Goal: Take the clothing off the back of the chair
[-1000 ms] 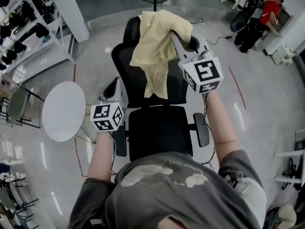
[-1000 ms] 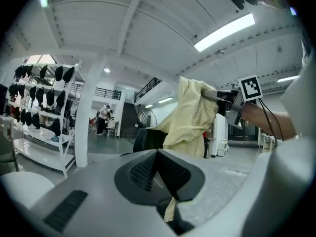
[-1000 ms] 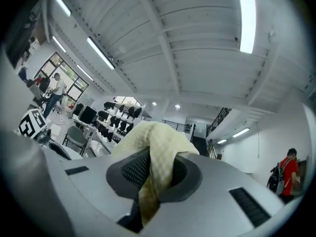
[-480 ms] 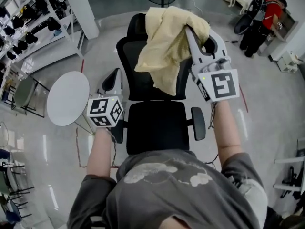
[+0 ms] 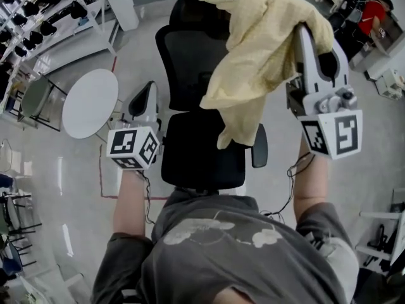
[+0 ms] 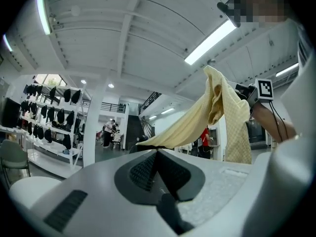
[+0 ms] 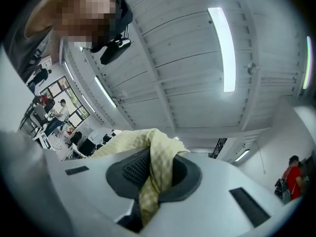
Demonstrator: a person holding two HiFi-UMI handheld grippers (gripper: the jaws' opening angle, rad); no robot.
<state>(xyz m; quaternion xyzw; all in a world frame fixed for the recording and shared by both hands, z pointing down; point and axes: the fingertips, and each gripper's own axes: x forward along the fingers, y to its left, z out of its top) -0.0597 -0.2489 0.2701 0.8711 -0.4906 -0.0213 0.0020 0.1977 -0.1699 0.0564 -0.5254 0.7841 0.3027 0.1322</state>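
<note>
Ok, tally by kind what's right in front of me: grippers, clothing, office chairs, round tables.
grippers: 2 (left gripper, right gripper)
yellow garment: 1
black office chair: 1
round white table: 1
Total: 5

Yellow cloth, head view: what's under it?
Beneath the cloth, pinched in the right gripper: the black chair's backrest and seat. Its folds hide the backrest's right side and part of the headrest; contact there is unclear.

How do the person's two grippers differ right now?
The right gripper clamps the yellow garment in its jaws; the left gripper has jaws shut on nothing. The right gripper is held high; the left gripper sits lower, left of the chair. Both carry marker cubes.
</note>
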